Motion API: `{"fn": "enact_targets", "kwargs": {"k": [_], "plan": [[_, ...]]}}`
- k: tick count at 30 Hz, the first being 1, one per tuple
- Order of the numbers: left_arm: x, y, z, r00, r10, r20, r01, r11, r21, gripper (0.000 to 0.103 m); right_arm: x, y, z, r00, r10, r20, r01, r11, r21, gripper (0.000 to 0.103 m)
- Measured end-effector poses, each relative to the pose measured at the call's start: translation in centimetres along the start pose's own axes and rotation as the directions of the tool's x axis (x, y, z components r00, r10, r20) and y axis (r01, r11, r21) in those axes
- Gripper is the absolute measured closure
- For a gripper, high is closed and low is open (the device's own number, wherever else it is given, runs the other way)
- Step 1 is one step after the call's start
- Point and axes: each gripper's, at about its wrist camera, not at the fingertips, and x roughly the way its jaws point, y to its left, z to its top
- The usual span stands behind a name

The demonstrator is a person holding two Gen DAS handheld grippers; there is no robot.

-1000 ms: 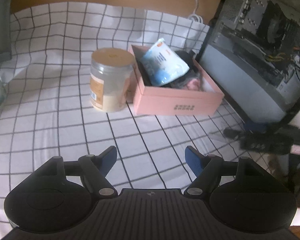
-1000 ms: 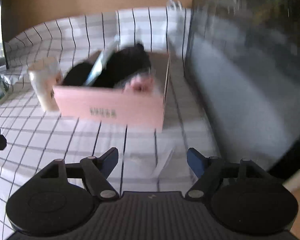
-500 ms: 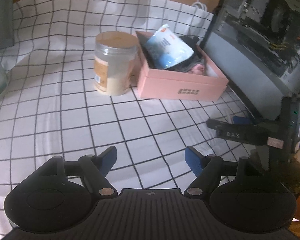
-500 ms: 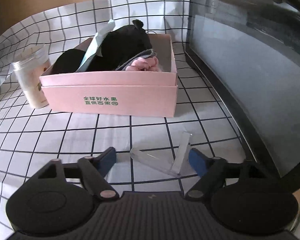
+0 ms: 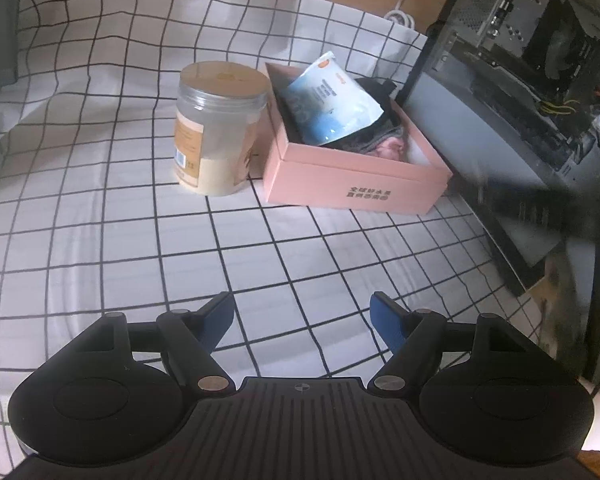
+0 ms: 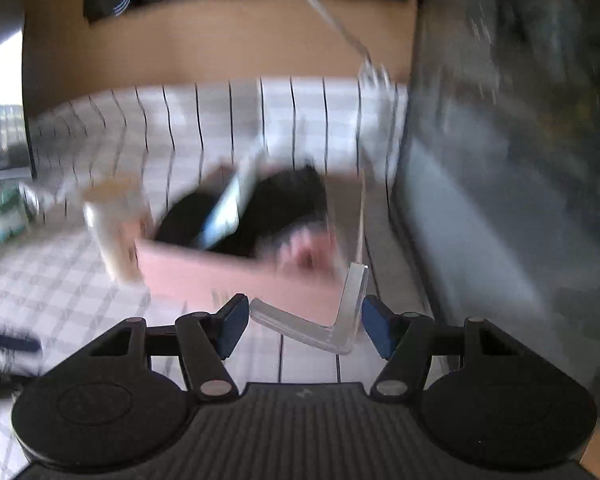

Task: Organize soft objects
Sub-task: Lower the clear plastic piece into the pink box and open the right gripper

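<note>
The right gripper has its jaws closing around a clear L-shaped plastic piece, lifted off the checked surface. Its longer arm runs across between the jaws; the shorter points up by the right jaw. Next, probably carry it to the pink box ahead. The left gripper hovers, jaws spread, empty

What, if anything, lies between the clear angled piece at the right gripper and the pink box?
Nothing visible: the right gripper, jaws closing on the clear angled piece, faces the pink box across bare cloth.
</note>
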Motion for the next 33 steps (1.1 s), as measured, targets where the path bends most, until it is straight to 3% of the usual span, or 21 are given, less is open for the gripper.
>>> {"fn": "enact_targets", "kwargs": {"k": [5,10,14,16,24,29,33], "plan": [[-0.3,0.7,-0.1,1.000,0.020,0.004,-0.020,1.000,-0.017,0.023,3.7,1.4,3.9,0.997,-0.027,0.075,0.030,0.999,-0.044,0.040],[-0.9,2.0,-0.9,0.998,0.065,-0.012,-0.065,0.997,-0.039,0.023,10.1,1.1,5.7,1.000,0.003,-0.019,-0.003,1.000,-0.001,0.040],[-1.2,3.2,-1.6,0.995,0.100,-0.019,-0.100,0.994,-0.047,0.023,12.2,1.3,5.3,0.995,0.024,-0.099,-0.023,1.000,0.015,0.035],[-1.2,3.6,-1.9,0.993,0.115,-0.017,-0.116,0.992,-0.042,0.023,11.7,1.3,4.9,0.994,0.033,-0.107,-0.030,0.999,0.029,0.027],[0.1,2.9,-2.8,0.992,0.117,0.038,-0.117,0.993,0.000,0.023,5.3,2.1,2.1,0.995,0.037,-0.095,-0.034,0.999,0.038,0.017],[1.4,0.4,-3.6,0.985,0.146,0.091,-0.148,0.989,0.007,0.023,1.9,1.9,-2.7,0.984,0.059,-0.166,-0.061,0.998,-0.005,0.016],[2.3,-2.2,-4.7,0.970,0.214,0.114,-0.216,0.976,0.006,0.023,2.1,0.7,-5.2,0.972,0.067,-0.224,-0.066,0.998,0.012,0.016]]}}
